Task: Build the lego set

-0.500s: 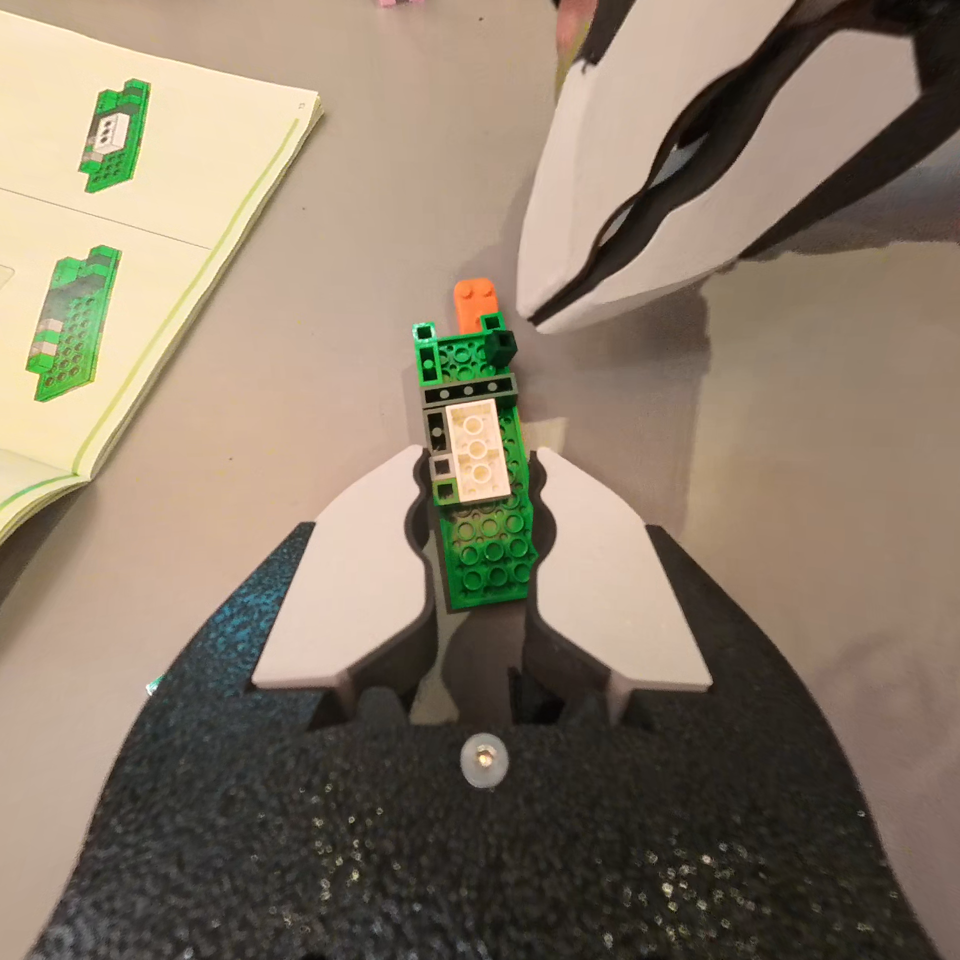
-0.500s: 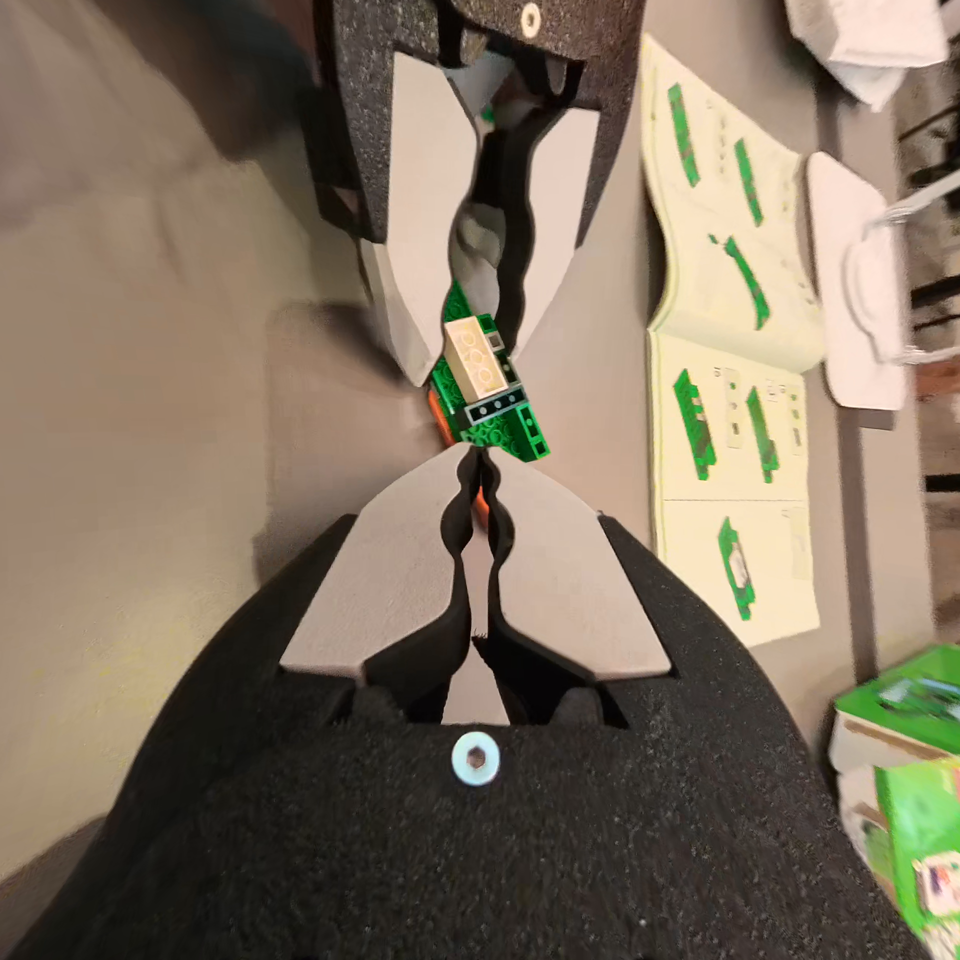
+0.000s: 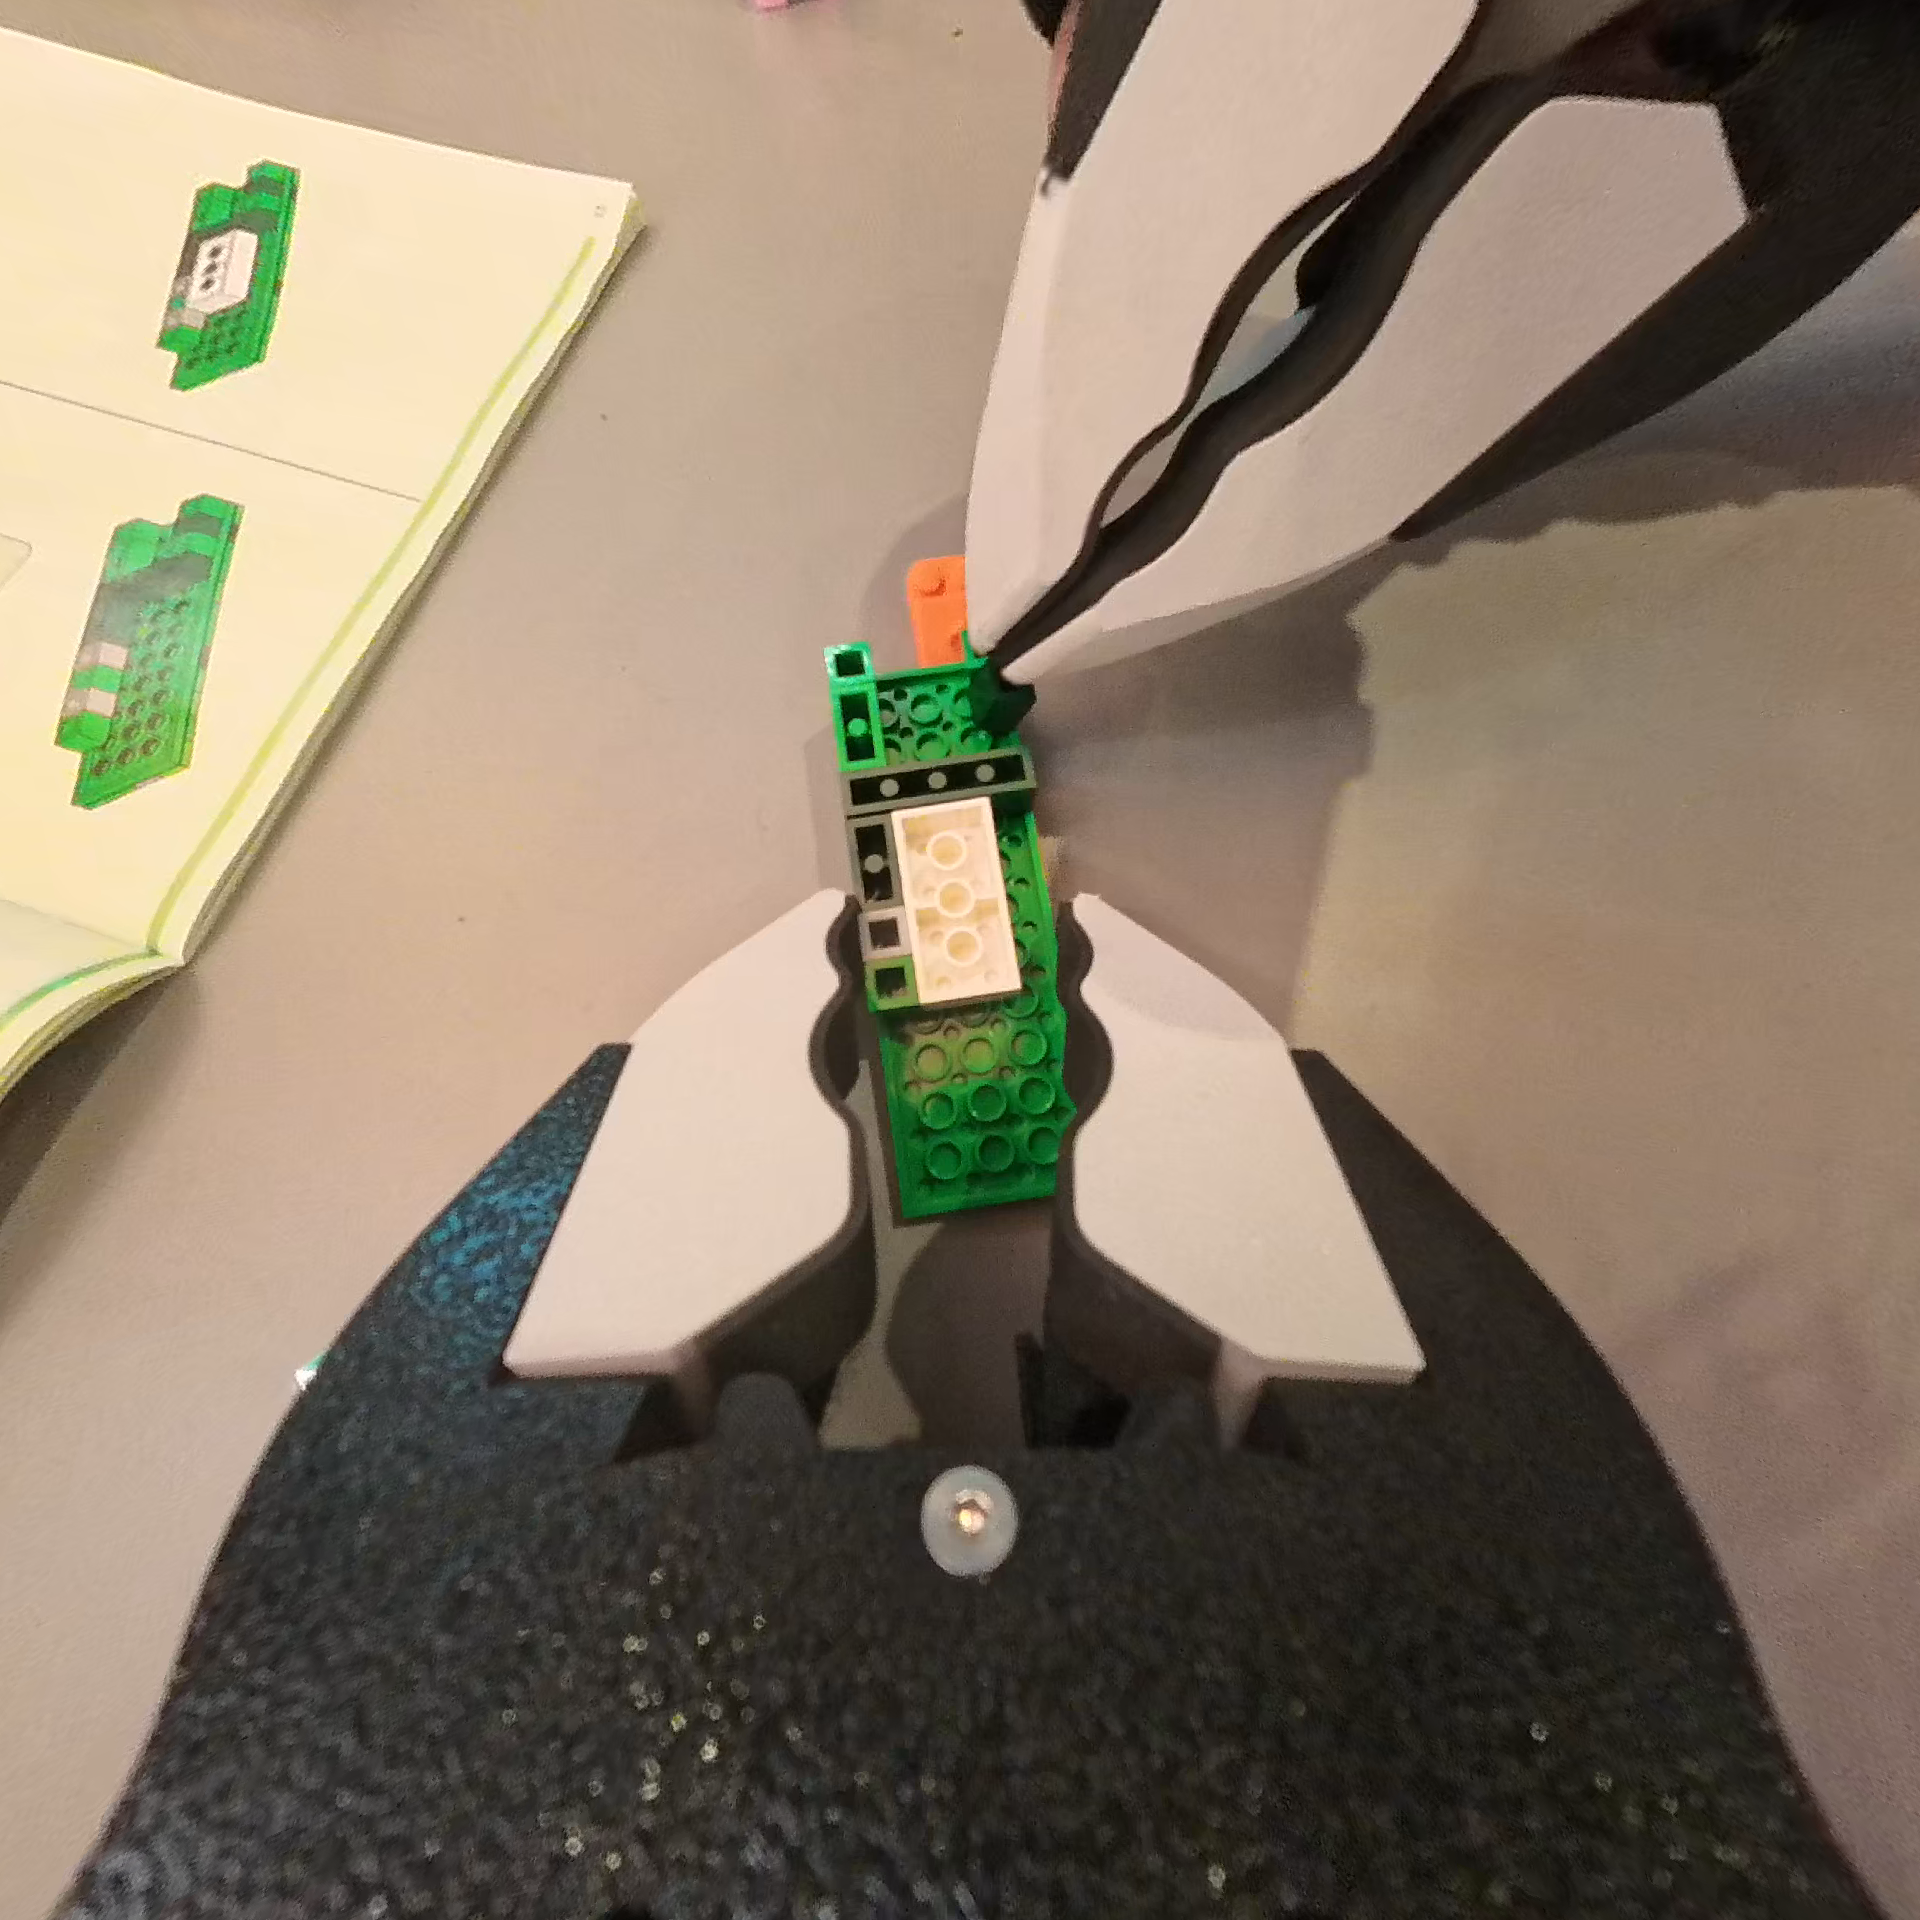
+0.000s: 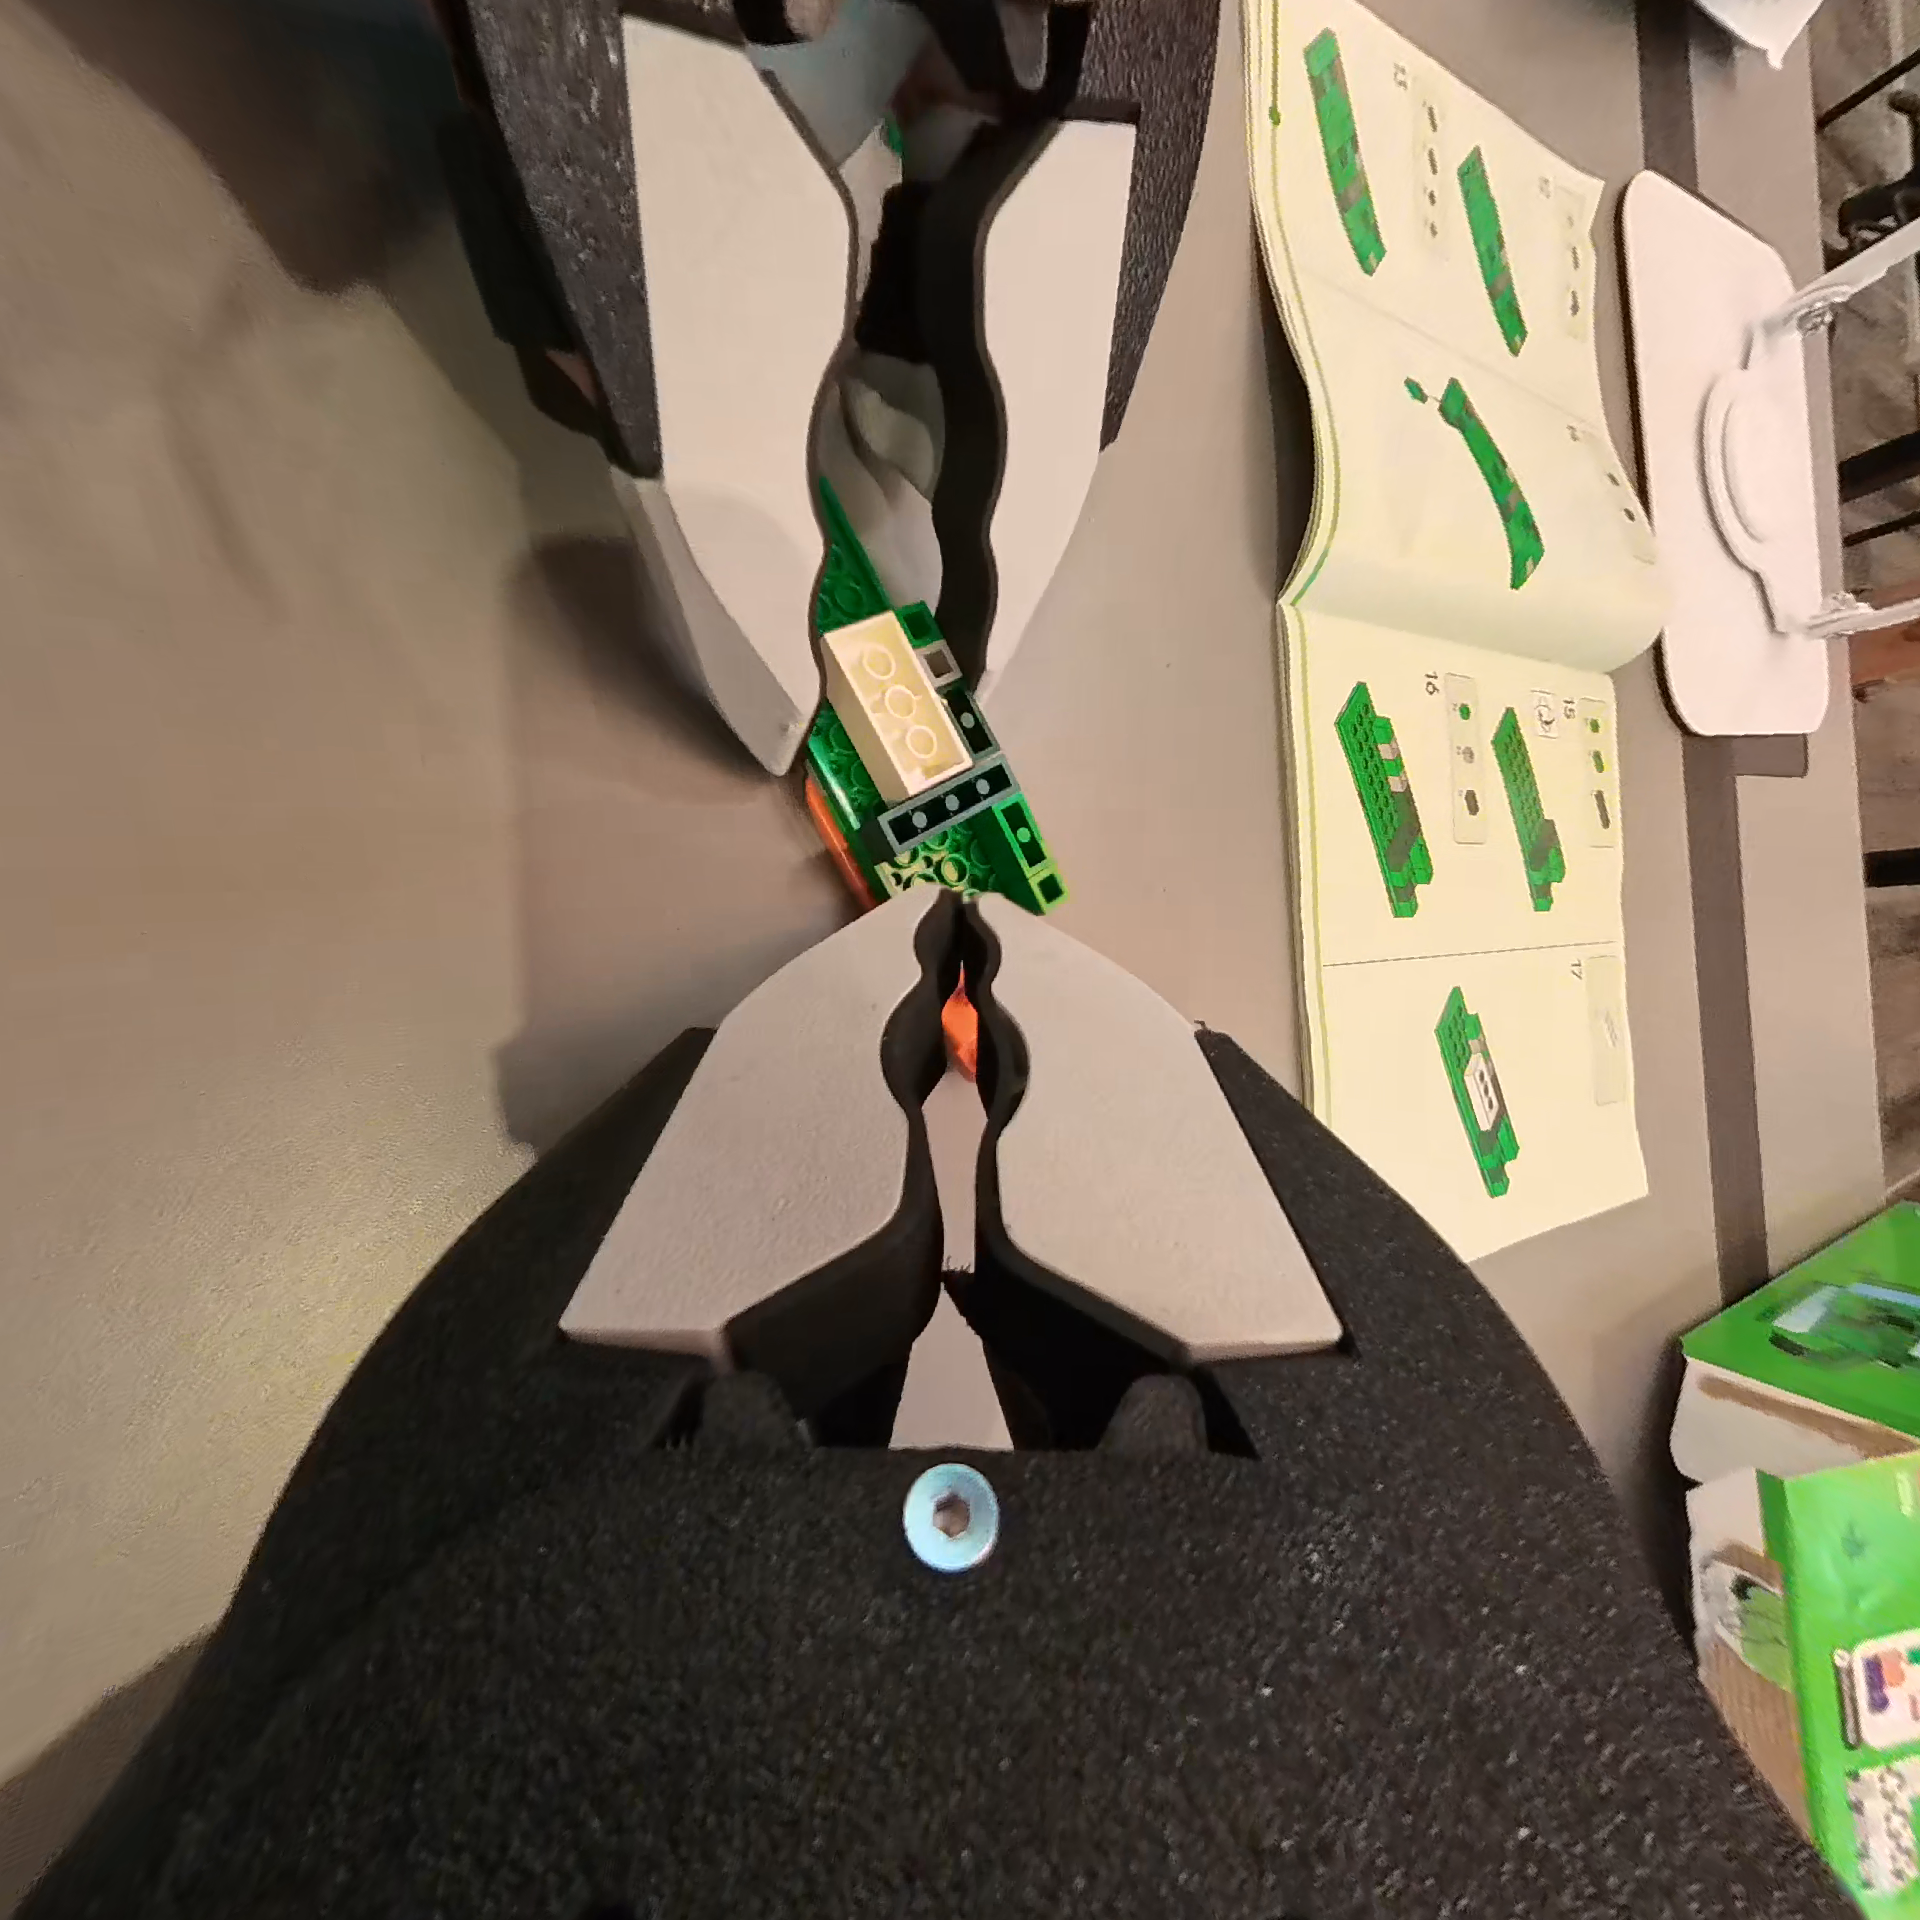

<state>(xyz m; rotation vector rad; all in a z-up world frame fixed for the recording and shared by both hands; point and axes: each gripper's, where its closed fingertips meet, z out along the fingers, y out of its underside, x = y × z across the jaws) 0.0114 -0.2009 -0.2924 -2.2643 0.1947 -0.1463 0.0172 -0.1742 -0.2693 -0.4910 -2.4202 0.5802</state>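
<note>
Lego build (image 3: 956, 935): a long green studded plate w/ a white brick (image 3: 956, 906) on top, dark strip across it, small dark-green piece (image 3: 1000, 701) at the far end. It sits lengthwise between the left gripper (image 3: 958, 914) fingers, near end deep in the gap, far end sticking out past the tips. Left gripper is clamped on the plate's long sides; both pads touch it.

Right gripper (image 4: 956, 904) comes in from ahead-right of the left one, tips down at the build's far end. Its jaws are nearly together, only a thin slit between the pads, and the tips touch the dark-green piece. Can't tell if they pinch it or just press on it. In the right wrist view the build lies straight ahead of the right tips, tilted, w/ the left gripper facing it from beyond.

Orange brick (image 3: 937, 611) lies just past the build's far end, partly behind the right gripper's tip; in the right wrist view a bit of orange shows through the slit between the pads.

Grey table (image 3: 675, 727) under all. Open instruction booklet (image 3: 343, 436) is well off to the left of the left gripper, i.e. to the right of the right gripper. Green boxes (image 4: 1808, 1371) near-right of the right gripper, a white flat stand (image 4: 1714, 468) beyond the booklet.
</note>
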